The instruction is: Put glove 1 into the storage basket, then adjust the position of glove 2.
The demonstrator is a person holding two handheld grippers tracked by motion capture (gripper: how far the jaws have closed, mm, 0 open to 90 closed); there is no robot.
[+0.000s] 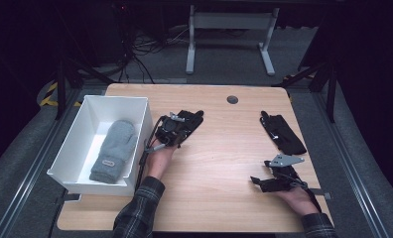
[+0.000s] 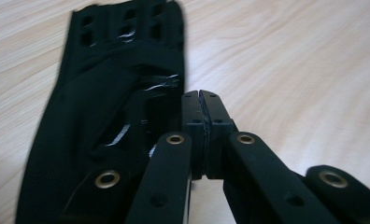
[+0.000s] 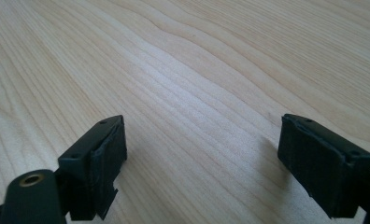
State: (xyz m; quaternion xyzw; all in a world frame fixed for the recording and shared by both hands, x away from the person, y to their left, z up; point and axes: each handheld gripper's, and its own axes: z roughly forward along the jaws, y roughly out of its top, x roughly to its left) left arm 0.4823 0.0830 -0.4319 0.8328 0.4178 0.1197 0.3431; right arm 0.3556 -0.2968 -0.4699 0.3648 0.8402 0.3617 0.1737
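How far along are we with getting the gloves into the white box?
One grey mitten already lies in the white box. In hand: the left tool is at the black glove beside the box, jaws shut at its edge; whether fabric is pinched is unclear. Left: that glove and the second black glove on the table's right. The right tool rests open, empty.

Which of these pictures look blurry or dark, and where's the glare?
High view: dark surroundings, table evenly lit. Left gripper view: near claw arms soft, black glove slightly blurred, with glints on its shiny patch. Right gripper view: sheen on the wood, soft shadows beside the right claw.
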